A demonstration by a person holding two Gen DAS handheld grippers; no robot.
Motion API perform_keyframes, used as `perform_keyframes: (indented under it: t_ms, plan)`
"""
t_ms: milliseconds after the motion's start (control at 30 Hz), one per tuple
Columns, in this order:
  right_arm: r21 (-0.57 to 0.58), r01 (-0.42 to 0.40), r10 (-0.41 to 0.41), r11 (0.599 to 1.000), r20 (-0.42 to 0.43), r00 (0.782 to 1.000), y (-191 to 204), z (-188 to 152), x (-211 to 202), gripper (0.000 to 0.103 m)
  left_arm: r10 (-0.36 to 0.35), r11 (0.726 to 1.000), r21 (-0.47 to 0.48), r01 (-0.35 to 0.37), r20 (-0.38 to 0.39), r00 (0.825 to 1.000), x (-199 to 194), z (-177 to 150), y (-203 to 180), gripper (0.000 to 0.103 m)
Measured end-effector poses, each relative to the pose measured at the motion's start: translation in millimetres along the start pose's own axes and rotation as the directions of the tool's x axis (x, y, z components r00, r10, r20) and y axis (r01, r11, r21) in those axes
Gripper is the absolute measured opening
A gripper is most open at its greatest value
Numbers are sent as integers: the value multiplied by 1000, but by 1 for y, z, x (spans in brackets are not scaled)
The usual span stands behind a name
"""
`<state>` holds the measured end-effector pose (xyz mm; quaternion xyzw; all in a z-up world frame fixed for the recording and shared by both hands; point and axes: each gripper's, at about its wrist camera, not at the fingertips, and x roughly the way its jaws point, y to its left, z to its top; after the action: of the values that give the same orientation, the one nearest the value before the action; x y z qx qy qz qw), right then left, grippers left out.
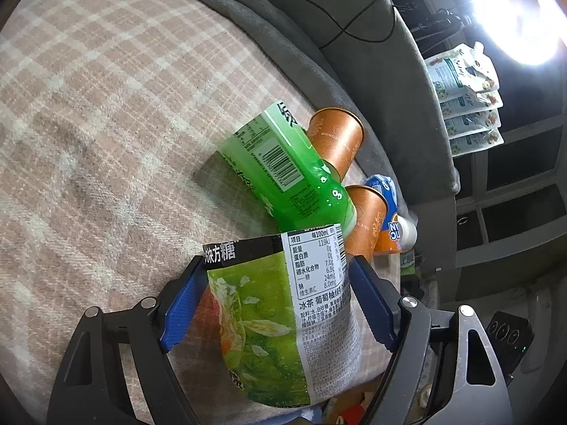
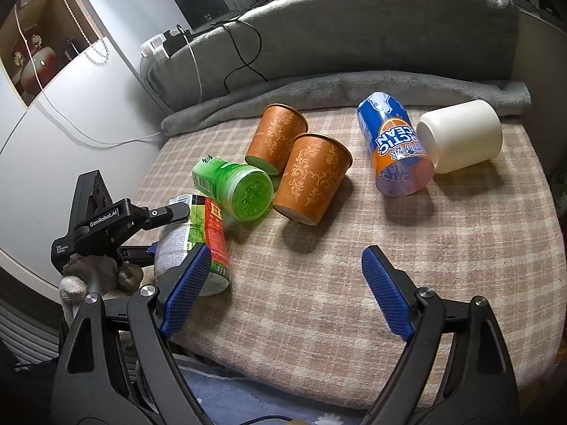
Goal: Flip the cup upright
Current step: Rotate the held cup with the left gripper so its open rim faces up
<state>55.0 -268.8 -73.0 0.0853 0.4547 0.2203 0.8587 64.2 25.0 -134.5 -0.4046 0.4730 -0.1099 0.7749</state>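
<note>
Nearest in the left wrist view, the left gripper (image 1: pixel 278 297) is clamped on a cut bottle cup with a green iced-tea label (image 1: pixel 283 304) — its blue pads (image 1: pixel 184 304) are pressed against the two sides of the label. From the right wrist view the same cup (image 2: pixel 202 237) is seen at the near left edge of the checked blanket (image 2: pixel 319 283), lying tilted and not upright, with the left gripper (image 2: pixel 166 212) closed around it.

The right gripper (image 2: pixel 287 290) is held wide with nothing between its fingers, above bare blanket; the held cup lies just beside and partly behind its left pad (image 2: pixel 187 283).

Just beyond the held cup a green bottle cup (image 2: pixel 237 186) lies on its side, its ribbed base turned toward the camera. Beside it two orange paper cups (image 2: pixel 312 177) with scroll patterns lie tipped over, touching each other — the farther one (image 2: pixel 276 134) sits behind. Farther right, a blue and orange can cup (image 2: pixel 393 148) lies on its side, and a white cup (image 2: pixel 460 134) rests against it, also on its side. At the back, a grey blanket roll (image 2: pixel 354 88) runs along the grey headboard (image 2: pixel 354 28).
</note>
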Motion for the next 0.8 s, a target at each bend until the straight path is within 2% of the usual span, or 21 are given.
perform_keyframes:
  t_ms: [200,367,500,800]
  plan:
    - [3,2,-2,1000,3,1000,-1,0,-1,89,20,996,84,-23,42,999,-10,-8,-12,80]
    - [5,0,0,1000,7,1000,-1,0,-2,89,44,980,190,-61,95,994,-17,-15,-32,80]
    - [7,2,-2,1000,13,1000,-1,-1,-4,89,70,954,280,-107,138,988,-17,-21,-47,80]
    - [22,2,-3,1000,25,1000,-4,-2,-9,89,116,893,405,-197,217,969,-14,-31,-68,80]
